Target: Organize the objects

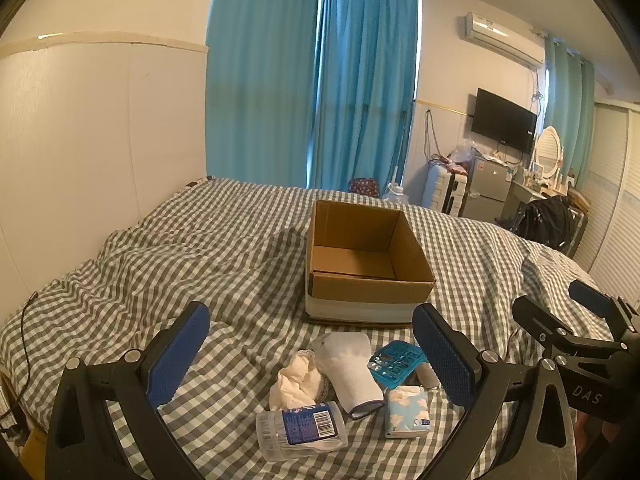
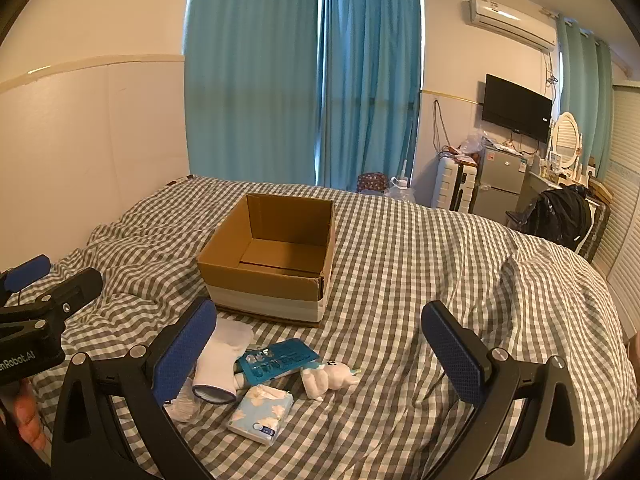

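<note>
An open, empty cardboard box stands on the checked bed. In front of it lies a cluster: a white sock, a clear plastic tub with a blue label, a cream cloth, a blue blister pack, a tissue pack and a small white plush toy. My left gripper is open and empty, hovering over the cluster. My right gripper is open and empty, just right of it.
The grey-and-white checked bedding is rumpled. A white wall panel runs along the left. Blue curtains hang behind. A suitcase, small fridge, TV and black backpack stand at the far right.
</note>
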The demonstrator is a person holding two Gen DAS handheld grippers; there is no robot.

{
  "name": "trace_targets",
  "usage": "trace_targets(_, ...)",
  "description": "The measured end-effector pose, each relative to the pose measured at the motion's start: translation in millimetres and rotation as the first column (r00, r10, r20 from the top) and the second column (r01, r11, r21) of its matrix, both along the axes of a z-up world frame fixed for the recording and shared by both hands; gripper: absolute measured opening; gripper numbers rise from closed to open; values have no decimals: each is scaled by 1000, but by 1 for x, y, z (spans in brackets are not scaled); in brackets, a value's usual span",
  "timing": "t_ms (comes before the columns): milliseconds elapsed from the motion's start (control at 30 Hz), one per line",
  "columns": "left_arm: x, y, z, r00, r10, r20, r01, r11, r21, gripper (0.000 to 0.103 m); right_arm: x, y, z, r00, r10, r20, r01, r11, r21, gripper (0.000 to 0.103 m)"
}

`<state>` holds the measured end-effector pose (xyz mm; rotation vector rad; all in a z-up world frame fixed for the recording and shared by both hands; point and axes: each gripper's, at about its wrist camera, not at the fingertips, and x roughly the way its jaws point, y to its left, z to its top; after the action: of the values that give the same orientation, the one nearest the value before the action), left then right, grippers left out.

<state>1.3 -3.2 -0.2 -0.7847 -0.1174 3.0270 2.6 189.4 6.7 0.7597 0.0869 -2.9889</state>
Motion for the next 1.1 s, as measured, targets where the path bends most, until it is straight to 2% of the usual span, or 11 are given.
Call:
trace_targets(433, 2, -3, -1, 1000, 0, -2, 0, 1000, 5, 103, 1, -1, 0, 1000, 1, 2, -1, 1000, 0, 103)
trace_targets(1100, 5, 4, 2, 1000, 4, -8, -4, 1000, -28, 103, 3, -2, -1, 1000, 9, 5, -9, 1000, 3, 103)
